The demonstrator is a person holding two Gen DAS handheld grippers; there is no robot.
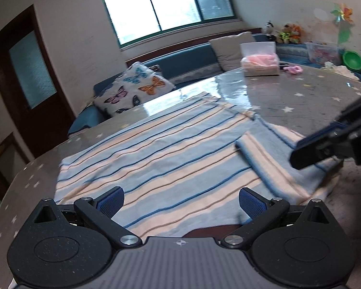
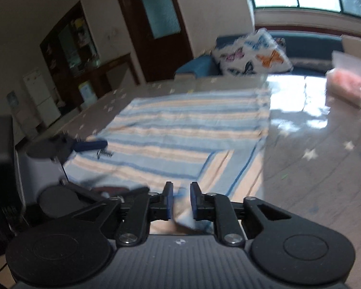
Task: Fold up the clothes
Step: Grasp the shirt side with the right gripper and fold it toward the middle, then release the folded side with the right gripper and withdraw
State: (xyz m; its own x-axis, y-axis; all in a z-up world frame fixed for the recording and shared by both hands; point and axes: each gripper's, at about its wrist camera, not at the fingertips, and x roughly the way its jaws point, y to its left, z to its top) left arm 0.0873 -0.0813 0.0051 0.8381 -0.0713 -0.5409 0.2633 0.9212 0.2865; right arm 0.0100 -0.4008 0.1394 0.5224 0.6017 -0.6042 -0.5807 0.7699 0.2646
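A blue and peach striped garment (image 1: pixel 161 154) lies spread flat on the grey star-patterned table (image 1: pixel 300 96); it also shows in the right wrist view (image 2: pixel 180 130). Its sleeve (image 1: pixel 269 159) is folded over at the right side. My left gripper (image 1: pixel 180 203) is open and empty, just above the garment's near edge. My right gripper (image 2: pixel 181 201) is nearly shut on the garment's near right edge, with cloth (image 2: pixel 184 214) pinched between its pads. The right gripper also shows in the left wrist view (image 1: pixel 325 144), and the left gripper in the right wrist view (image 2: pixel 89 145).
A clear box with pink contents (image 1: pixel 261 60) and a small pink item (image 1: pixel 293 69) stand on the far side of the table. A butterfly cushion (image 1: pixel 134 88) lies on the blue bench behind. A green bowl (image 1: pixel 352 60) is at the far right.
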